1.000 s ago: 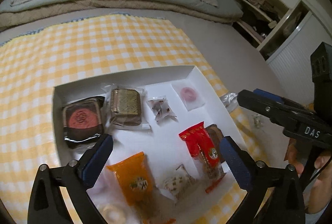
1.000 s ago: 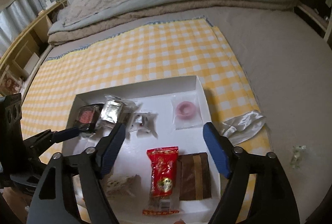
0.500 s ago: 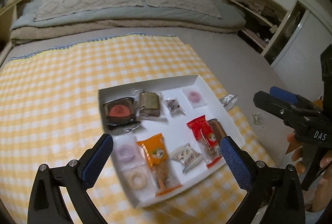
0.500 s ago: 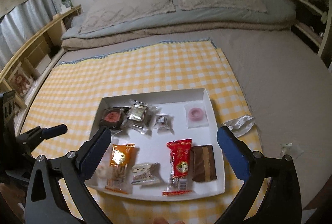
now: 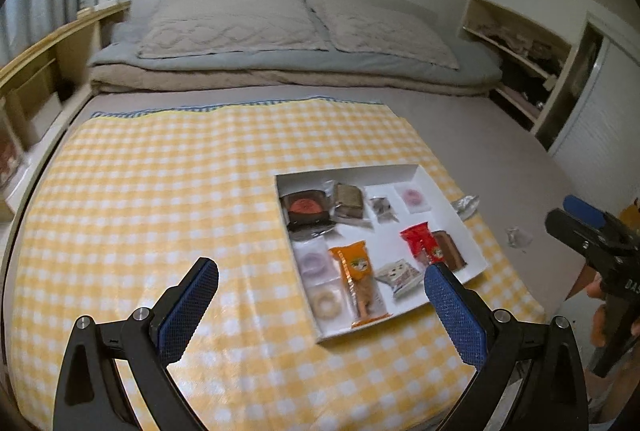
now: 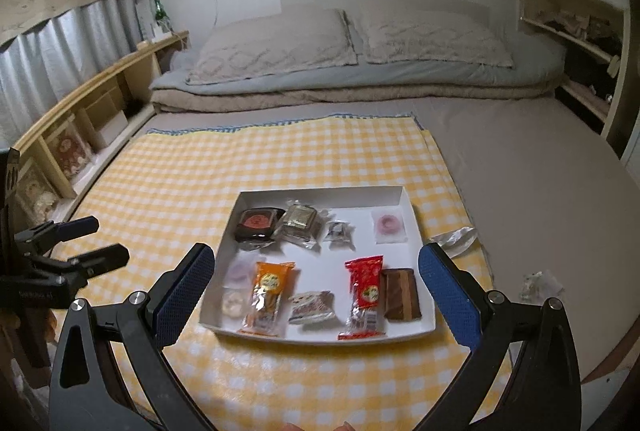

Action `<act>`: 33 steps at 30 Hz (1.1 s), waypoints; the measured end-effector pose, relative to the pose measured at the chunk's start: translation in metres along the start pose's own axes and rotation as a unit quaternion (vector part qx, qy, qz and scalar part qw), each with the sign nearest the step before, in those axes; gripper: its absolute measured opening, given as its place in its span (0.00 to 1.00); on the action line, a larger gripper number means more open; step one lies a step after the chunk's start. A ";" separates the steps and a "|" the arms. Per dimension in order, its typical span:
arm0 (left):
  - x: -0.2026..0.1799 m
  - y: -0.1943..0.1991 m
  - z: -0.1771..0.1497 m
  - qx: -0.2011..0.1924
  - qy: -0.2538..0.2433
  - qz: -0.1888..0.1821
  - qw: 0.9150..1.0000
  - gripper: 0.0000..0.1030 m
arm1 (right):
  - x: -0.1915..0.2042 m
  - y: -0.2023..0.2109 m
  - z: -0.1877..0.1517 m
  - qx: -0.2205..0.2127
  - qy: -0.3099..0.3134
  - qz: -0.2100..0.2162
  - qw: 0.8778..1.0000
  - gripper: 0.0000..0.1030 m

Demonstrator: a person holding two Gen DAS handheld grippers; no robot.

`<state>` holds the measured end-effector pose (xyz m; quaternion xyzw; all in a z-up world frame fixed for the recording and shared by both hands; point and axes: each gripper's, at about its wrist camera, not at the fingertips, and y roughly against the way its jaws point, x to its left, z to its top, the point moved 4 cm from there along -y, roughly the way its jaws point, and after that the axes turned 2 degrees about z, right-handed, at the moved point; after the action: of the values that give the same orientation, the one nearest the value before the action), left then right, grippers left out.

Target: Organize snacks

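My left gripper (image 5: 320, 289) and right gripper (image 6: 316, 271) hover with fingers spread and empty above the white tray (image 6: 412, 207), its snacks spaced in rows for easy picking.

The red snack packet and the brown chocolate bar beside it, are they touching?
Touching. The right wrist view shows the red snack packet lying edge to edge against the brown chocolate bar, with no white tray floor between them.

Both views overlook tray (image 5: 460, 207).
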<state>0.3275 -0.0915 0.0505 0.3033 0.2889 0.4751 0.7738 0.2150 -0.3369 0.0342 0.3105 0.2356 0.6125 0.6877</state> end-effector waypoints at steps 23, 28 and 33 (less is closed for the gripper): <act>0.020 0.040 -0.101 -0.074 -0.007 0.049 0.996 1.00 | 0.029 0.019 -0.074 -0.049 0.022 -0.038 0.998 1.00; 0.026 0.038 -0.106 -0.082 -0.002 0.056 0.995 1.00 | 0.028 0.015 -0.081 -0.048 0.025 -0.045 0.998 1.00; 0.025 0.037 -0.110 -0.083 -0.006 0.058 0.995 1.00 | 0.033 0.016 -0.084 -0.055 0.035 -0.055 0.996 1.00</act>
<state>0.2351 -0.0334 0.0027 0.2571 0.2261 0.5395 0.7693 0.1495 -0.2921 -0.0106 0.2375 0.2422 0.5966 0.7273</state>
